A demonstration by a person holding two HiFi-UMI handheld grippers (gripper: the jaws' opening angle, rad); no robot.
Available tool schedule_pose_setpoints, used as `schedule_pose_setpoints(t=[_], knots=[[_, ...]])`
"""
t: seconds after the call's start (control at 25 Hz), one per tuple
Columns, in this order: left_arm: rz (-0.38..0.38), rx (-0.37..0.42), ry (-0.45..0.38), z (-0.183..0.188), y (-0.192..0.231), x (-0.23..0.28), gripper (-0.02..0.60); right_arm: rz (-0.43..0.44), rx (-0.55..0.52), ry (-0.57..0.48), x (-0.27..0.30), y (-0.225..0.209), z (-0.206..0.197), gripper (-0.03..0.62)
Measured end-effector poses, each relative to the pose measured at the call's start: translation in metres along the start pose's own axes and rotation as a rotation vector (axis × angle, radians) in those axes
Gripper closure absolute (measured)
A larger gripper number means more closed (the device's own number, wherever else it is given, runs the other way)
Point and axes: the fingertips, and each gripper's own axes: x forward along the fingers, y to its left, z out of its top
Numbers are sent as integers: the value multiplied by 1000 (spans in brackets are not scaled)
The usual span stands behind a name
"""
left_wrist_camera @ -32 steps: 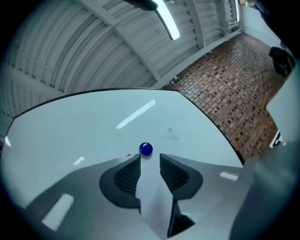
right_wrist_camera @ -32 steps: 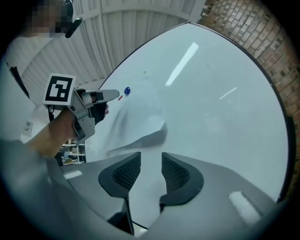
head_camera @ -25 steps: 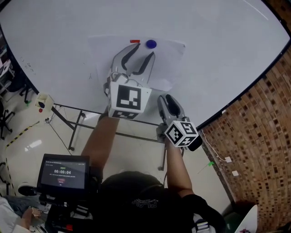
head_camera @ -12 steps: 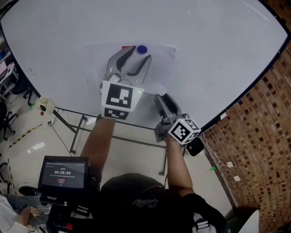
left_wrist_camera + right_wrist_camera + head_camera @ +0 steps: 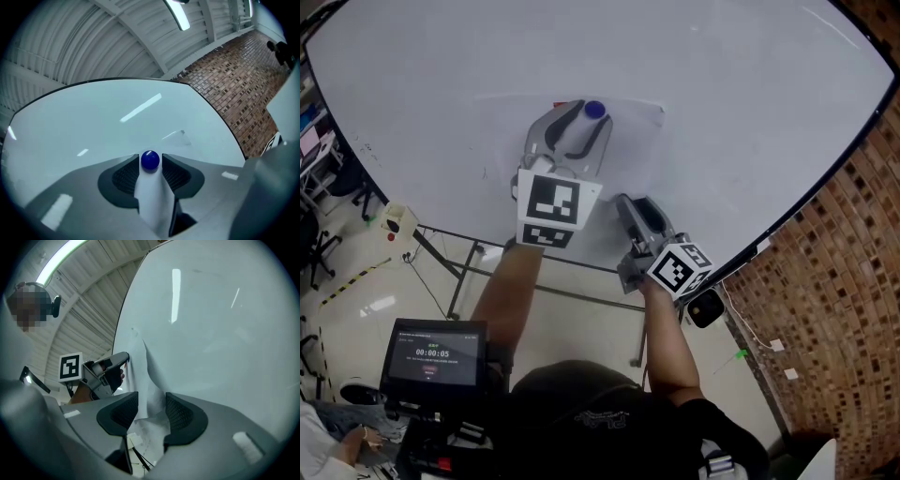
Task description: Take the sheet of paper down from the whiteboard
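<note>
The left gripper [image 5: 581, 118] sits in the upper middle of the head view, its jaws pressed in on a blue magnet [image 5: 150, 160]. In the left gripper view the magnet is wedged between the jaw tips, low in the centre of the frame, against the whiteboard [image 5: 722, 94]. The magnet lies at the top edge of the paper [image 5: 628, 141], which is still up on the whiteboard and spreads to the left and right of that gripper.

The right gripper [image 5: 152, 405] is just below and to the right in the head view, at the paper's lower edge. Its own view shows the jaws pinching that edge. The paper there is creased, and it bows off the whiteboard as it rises toward the upper left of the frame. The left gripper, with its marker cube, shows at the centre left of that view.

A brick wall [image 5: 834, 281] fills the right side of the head view, and a screen [image 5: 431, 354] sits at the lower left.
</note>
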Motion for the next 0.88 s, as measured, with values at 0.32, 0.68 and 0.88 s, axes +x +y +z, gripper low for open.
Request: schedule_pose_setpoints(t=[0.32,0.68,0.88], knots=[[18,3,-17,2,1,-2,459,-34,-21,-36,-1,-5,6,579],[8,-32,-21,1,3,-2,461,-14,-9,-49,-4,1,7,582],[18,-72,-31,1,8,-8,462,-28,-18,-66,-5,4,9,582]])
